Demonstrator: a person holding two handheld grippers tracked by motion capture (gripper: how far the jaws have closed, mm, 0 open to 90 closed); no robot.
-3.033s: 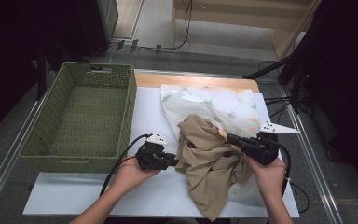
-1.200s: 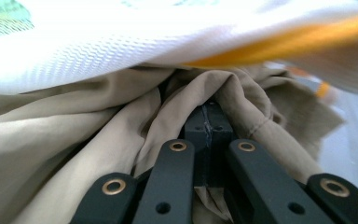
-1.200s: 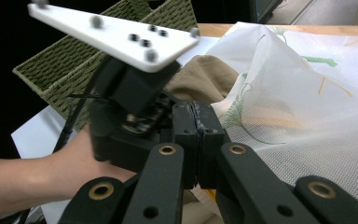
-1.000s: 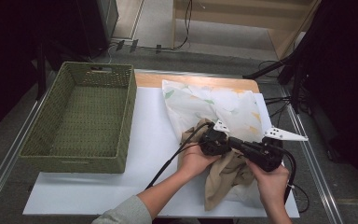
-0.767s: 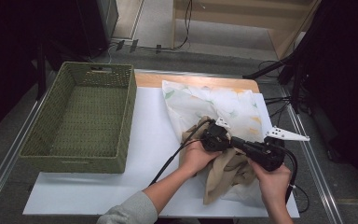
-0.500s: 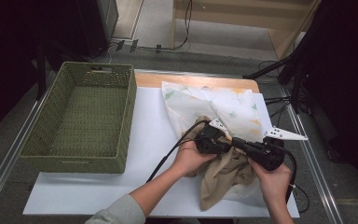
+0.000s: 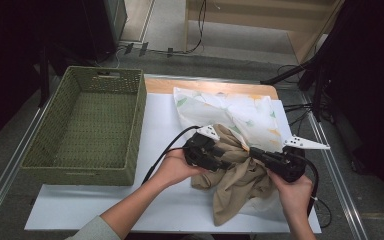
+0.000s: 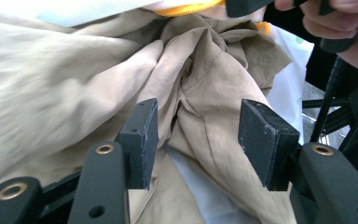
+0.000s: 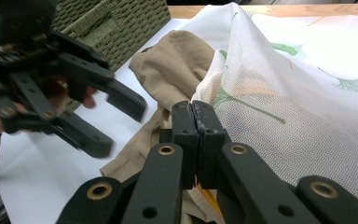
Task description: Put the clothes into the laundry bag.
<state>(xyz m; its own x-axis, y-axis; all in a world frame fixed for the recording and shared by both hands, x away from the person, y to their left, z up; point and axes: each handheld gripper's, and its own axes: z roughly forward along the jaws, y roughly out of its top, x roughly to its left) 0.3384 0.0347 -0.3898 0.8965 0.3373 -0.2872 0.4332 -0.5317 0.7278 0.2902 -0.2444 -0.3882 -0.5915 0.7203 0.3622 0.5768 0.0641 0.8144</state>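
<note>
White worktop [image 7: 80,210] carries everything. Green woven basket [image 7: 87,130] sits along its left edge, reaching to the far left corner. White mesh bag with a leaf print [image 7: 230,112] lies spread at the far right part of the worktop, its mouth edged with a yellow band. Tan garment [image 7: 240,175] lies crumpled just in front of the bag, right of centre, its upper folds tucked against the bag's opening and its lower end trailing toward the near edge. My right gripper [image 7: 252,151] comes in from the right; its jaws are pressed together on the bag's edge, mesh and yellow band pinched between the pads, as my right gripper view shows [image 9: 196,121]. My left gripper [image 7: 219,156] sits at the garment's left side. Its jaws have just been opening and now stand apart; in the left gripper view [image 8: 198,135] a fold of tan cloth lies between the pads, and they do not press on it.
</note>
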